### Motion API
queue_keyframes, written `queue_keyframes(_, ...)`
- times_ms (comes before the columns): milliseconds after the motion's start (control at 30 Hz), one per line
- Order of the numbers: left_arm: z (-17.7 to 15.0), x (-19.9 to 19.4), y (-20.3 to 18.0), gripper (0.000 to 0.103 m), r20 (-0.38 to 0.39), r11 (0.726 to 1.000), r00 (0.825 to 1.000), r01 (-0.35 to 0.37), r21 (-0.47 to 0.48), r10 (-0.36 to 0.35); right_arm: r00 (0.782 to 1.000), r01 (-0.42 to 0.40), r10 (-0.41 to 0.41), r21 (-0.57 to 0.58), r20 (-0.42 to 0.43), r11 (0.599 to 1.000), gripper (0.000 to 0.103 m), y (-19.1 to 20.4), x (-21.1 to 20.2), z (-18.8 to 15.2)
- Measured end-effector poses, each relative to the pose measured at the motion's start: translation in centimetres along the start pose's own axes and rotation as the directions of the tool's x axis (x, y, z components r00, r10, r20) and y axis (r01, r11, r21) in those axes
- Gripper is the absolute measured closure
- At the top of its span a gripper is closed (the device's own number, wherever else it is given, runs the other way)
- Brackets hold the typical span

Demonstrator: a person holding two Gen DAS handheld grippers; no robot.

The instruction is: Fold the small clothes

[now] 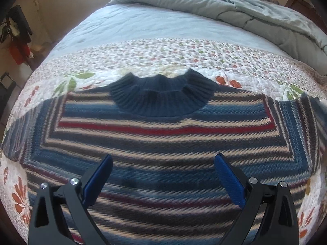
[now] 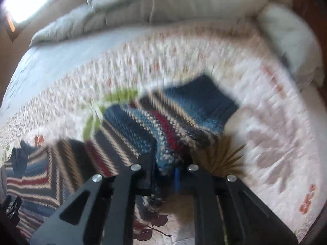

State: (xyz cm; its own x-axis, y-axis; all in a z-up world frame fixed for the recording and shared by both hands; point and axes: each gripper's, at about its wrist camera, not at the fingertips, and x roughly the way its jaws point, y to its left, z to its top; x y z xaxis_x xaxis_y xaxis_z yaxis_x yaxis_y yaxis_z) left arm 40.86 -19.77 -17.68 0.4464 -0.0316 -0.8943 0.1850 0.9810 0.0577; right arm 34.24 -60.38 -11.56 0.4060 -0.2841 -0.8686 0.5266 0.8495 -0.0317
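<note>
A small striped knit sweater (image 1: 163,134) in blue, red, tan and dark bands lies flat on the bed, its ribbed navy collar (image 1: 163,94) pointing away from me. My left gripper (image 1: 163,163) hovers open over the sweater's chest, blue pads wide apart with nothing between them. In the blurred right wrist view, my right gripper (image 2: 169,163) is shut on the sweater's sleeve (image 2: 173,118). The sleeve's blue cuff end (image 2: 204,100) stands lifted off the quilt beyond the fingers. The sweater's body (image 2: 51,173) lies at lower left there.
The bed has a white floral quilt (image 1: 155,53) under the sweater and a pale blue sheet (image 1: 126,22) beyond. A bunched grey-green duvet (image 1: 245,10) lies at the far end. A pillow (image 2: 290,40) sits at right in the right wrist view. Dark clutter (image 1: 16,34) stands beside the bed's left edge.
</note>
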Motion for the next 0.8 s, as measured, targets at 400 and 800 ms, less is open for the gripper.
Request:
queue_keyframes(400,-1.6,-3.5,11.0,0.003,0.055,0.991,0.995,-0.076,-0.110,0.083,0.924,-0.338,0.383,-0.487,-0.008,0.805,0.082,24.7,-8.9,-7.7)
queue_keyframes(800,-2.3,-3.1,11.3,0.003,0.057,0.992,0.993,-0.100,-0.073,0.105,0.877,-0.480,0.435,-0.386,-0.202,0.788,0.042,21.6,-9.2,-13.8)
